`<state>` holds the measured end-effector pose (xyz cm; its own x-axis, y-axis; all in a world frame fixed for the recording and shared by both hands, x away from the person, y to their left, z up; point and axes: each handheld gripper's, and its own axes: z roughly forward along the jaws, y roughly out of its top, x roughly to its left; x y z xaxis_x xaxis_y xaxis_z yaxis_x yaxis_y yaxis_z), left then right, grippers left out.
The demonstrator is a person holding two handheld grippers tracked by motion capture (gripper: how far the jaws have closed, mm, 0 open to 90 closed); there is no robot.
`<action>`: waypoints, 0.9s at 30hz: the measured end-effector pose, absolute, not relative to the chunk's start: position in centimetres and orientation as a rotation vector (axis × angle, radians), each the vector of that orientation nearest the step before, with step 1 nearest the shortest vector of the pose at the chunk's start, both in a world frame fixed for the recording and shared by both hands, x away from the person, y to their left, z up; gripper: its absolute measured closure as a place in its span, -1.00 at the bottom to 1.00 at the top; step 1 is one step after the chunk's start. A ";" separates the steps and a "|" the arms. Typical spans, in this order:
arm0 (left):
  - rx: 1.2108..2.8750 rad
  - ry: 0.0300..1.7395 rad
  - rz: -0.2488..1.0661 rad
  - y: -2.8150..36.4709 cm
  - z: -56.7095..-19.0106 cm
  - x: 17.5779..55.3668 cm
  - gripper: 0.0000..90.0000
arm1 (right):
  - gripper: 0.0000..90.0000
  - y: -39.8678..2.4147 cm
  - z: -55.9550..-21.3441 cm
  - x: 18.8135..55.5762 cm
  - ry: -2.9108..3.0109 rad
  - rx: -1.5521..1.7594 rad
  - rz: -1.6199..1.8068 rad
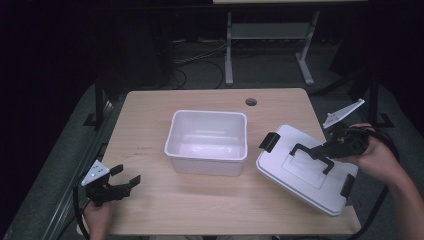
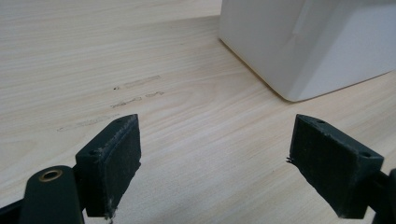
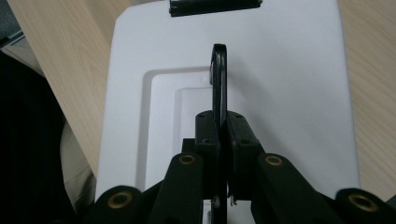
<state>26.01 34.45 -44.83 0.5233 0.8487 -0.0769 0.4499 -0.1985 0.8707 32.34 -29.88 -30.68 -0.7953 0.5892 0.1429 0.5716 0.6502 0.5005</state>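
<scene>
At the near left corner of the wooden table, the person's left hand holds the left gripper low over the wood, its jaws spread wide with nothing between them. In the left gripper view the two black pads stand well apart above bare tabletop, and a few faint scuff marks lie on the wood just ahead of them. Farther ahead of this claw and off to its right sits the white bin, open at the top and upright in the middle of the table; its near corner shows in the left gripper view as a white wall well clear of the pads.

To the right of the bin, apart from it, is the white lid, tilted, its far left end raised and its near right end low by the table's right edge. Black latches sit at its two ends. The right gripper, held in the person's right hand, comes in from the right and is pinched on the lid's black handle. In the right gripper view the jaws are pressed together on the thin upright handle, which rises edge-on straight ahead of the pads, with the lid's white top spread beneath and beyond the claw and one black latch at its far end.
</scene>
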 end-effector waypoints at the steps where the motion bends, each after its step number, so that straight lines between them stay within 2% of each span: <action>1: 1.830 1.077 0.535 34.4 -44.8 26.0 -0.65 | 0.87 -29.9 -30.2 32.2 2.826 0.987 0.833; 27: 1.825 1.083 0.530 34.3 -44.8 26.1 -0.65 | 0.87 -27.9 -24.8 31.3 2.837 0.854 0.819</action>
